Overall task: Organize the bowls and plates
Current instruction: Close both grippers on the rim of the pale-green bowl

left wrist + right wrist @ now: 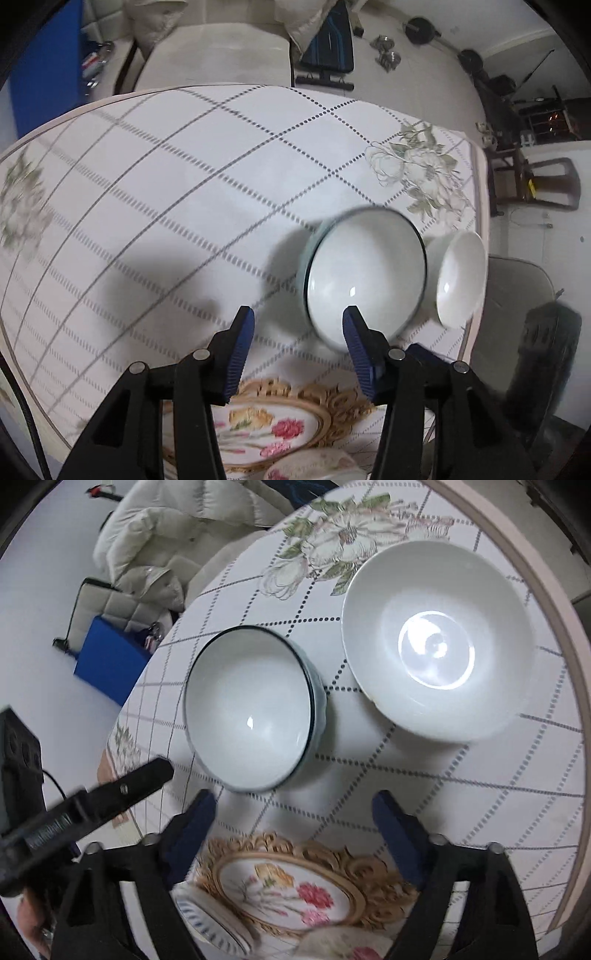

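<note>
Dark-rimmed bowl [251, 709] sits upright on table [480, 775], just ahead-left of right gripper [295, 812], jaws spread, empty. Left gripper [299, 325] likewise agape; which is nearer is unclear. White bowl [436, 642] beside it.

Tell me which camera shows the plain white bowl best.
The right wrist view: the white bowl sits whole, its inside open to the camera. The left wrist view catches it only edge-on at the far right, partly behind the dark-rimmed bowl.
</note>
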The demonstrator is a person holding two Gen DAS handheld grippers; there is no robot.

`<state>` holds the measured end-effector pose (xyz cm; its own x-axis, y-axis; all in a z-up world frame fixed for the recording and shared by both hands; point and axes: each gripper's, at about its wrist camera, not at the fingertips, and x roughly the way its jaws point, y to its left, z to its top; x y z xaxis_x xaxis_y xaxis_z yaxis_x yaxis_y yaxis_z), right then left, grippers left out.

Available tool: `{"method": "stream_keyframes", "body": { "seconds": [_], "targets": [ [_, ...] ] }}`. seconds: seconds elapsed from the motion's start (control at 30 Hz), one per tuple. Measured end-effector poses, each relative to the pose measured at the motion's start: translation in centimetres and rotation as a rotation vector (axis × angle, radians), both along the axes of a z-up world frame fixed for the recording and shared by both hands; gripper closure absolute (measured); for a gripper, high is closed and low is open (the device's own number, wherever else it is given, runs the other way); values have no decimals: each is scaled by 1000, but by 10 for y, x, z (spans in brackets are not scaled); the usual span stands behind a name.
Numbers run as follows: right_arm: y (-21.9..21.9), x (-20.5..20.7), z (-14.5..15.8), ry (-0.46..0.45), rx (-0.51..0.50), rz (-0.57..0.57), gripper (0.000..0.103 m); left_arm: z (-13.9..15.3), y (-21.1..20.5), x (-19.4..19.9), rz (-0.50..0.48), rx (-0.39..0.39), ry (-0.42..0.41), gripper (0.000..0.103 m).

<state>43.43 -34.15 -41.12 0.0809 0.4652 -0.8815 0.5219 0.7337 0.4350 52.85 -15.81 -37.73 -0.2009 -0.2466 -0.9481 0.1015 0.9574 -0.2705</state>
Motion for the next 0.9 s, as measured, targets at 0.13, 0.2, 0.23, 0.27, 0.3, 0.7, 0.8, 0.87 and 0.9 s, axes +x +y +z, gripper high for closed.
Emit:
{"method": "stream_keyframes", "body": {
  "seconds": [0.13, 0.2, 0.23, 0.27, 0.3, 0.7, 0.8, 0.87, 0.9],
  "targets": [
    [1, 9, -13, 9, 8, -44, 45, -21, -16, 16, -37, 16, 22, 56],
    [3, 16, -17, 10, 8, -51, 53, -29, -25, 21, -73, 14, 33, 56],
    [5, 19, -19, 13, 6, -52, 57, -35, -32, 23, -101, 17, 42, 56],
    [6, 21, -21, 21, -4, -52, 58, -38, -35, 25, -116, 20, 47, 56],
    [6, 23, -23, 25, -10, -53, 58, -42, -39, 26, -132, 24, 53, 56],
    [6, 35, -52, 84, -57, -26, 88, -63, -65, 28, -270, 57, 31, 75],
    [4, 35, -51, 64, -67, -22, 89, -56, -57, 24, -268, 49, 15, 82],
    [5, 36, -50, 60, -73, -4, 89, -51, -54, 18, -268, 64, -9, 83],
    [7, 37, -50, 60, -76, 7, 90, -50, -53, 15, -270, 71, -18, 83]
  ]
}}
